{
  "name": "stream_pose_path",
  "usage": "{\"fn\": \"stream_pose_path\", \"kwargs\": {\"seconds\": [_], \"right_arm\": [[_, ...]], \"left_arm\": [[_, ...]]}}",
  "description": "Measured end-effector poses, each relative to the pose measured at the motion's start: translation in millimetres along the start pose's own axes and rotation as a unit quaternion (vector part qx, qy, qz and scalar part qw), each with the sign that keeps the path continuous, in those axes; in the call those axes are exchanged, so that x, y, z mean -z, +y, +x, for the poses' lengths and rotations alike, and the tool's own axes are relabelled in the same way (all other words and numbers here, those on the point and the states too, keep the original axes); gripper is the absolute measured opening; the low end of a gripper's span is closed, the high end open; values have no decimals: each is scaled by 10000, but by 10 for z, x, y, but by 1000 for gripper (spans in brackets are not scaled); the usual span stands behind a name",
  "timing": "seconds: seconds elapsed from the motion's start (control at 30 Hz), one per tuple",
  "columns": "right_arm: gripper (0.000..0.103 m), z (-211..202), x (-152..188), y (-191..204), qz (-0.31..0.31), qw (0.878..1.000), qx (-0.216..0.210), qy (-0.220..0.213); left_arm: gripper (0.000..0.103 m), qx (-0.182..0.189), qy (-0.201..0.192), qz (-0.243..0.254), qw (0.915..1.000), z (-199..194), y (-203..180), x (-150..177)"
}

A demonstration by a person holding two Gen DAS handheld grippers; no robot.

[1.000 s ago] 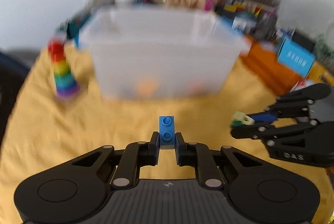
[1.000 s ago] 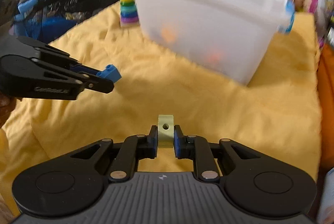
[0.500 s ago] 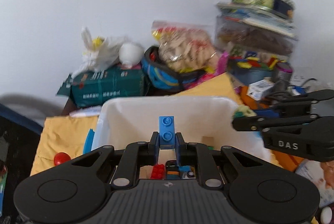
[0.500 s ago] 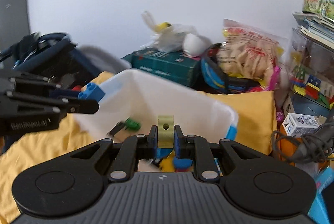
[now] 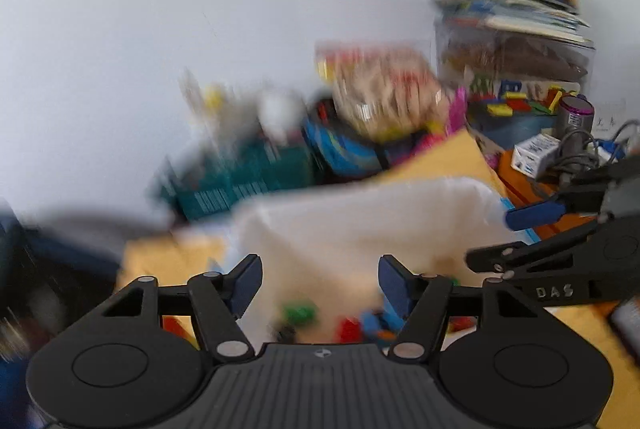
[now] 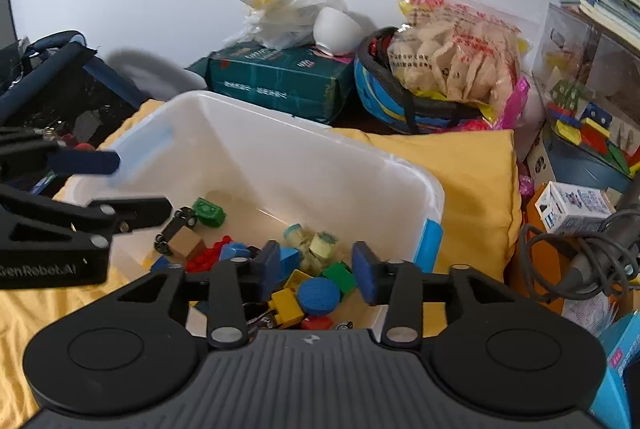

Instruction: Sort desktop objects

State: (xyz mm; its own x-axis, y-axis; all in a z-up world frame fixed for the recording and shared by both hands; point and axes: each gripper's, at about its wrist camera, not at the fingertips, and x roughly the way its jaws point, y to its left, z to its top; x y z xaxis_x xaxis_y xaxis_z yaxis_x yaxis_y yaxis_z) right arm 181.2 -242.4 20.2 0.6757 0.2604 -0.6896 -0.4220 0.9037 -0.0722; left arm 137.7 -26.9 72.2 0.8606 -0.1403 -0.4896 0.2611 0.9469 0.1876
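Both grippers, left (image 5: 319, 283) and right (image 6: 316, 267), hang over the white bin (image 6: 416, 181) with jaws opening and nothing between them. The toy bricks (image 6: 286, 303) lie inside. Best to draw both hands straight back, clear of the rim.

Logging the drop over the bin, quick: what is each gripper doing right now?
Left gripper: fingers opening, nothing between them.
Right gripper: fingers opening, nothing held, over the white bin.
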Motion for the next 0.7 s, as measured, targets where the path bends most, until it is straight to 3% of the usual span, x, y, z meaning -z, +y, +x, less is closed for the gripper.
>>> {"fn": "stream_pose_path", "kwargs": {"seconds": [0.07, 0.13, 0.27, 0.33, 0.7], "right_arm": [[58, -78, -21, 8, -90, 9999, 47, -80], [66, -125, -32, 11, -160, 9998, 3, -90], [76, -132, 13, 28, -278, 9996, -39, 82], [83, -123, 31, 19, -219, 9996, 15, 157], [95, -126, -36, -35, -158, 9989, 223, 374]], "left_arm": [[91, -537, -493, 354, 9967, -214, -110, 11], [97, -834, -682, 390, 9934, -344, -175, 26], [97, -274, -62, 417, 9987, -281, -169, -15], [97, -227, 17, 323, 9992, -266, -164, -36], [97, -91, 844, 86, 9964, -29, -49, -353]]}}
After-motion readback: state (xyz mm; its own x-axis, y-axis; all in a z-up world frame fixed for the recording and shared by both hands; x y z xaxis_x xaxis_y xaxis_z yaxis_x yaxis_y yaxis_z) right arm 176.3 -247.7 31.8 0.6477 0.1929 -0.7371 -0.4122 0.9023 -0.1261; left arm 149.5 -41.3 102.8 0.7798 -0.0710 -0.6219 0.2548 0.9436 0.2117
